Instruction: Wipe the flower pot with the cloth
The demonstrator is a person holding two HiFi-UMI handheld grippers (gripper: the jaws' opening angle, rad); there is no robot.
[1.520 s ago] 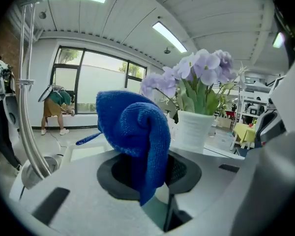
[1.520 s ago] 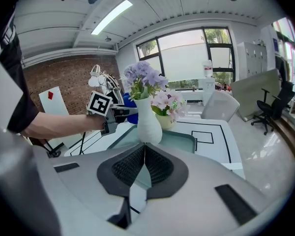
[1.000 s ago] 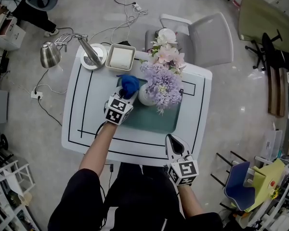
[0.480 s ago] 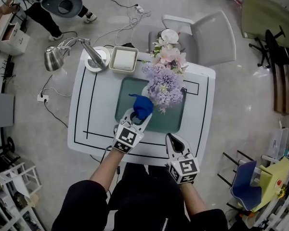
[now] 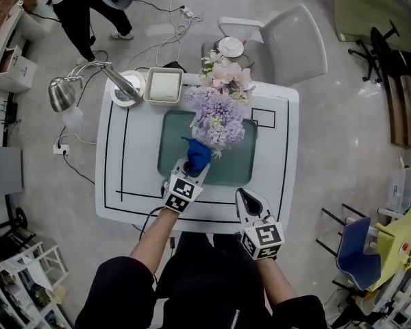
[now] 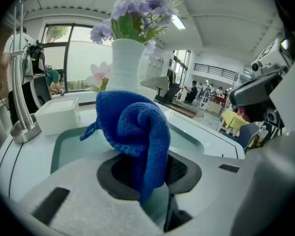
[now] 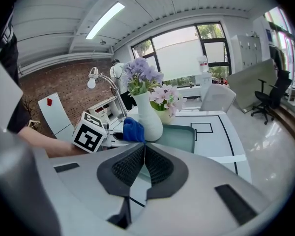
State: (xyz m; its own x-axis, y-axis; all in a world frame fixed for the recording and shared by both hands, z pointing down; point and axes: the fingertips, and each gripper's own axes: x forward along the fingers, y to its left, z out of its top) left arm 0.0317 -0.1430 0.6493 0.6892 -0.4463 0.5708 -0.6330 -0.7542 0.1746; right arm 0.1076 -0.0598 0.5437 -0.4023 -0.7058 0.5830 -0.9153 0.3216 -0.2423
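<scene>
Left claw pinching the bunched blue cloth, wad pushed forward at the white flower pot on the teal mat, mid worktop; contact unclear. Probably set to rub the near side. Right claw pressed together, empty, at the near edge, out of the way

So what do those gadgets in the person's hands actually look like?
The left gripper and right gripper look alike: chunky pale grey shells that taper to two jaws lined with dark ribbed pads. Each carries a white cube printed with black square markers. The person wears a black short-sleeved top.
</scene>
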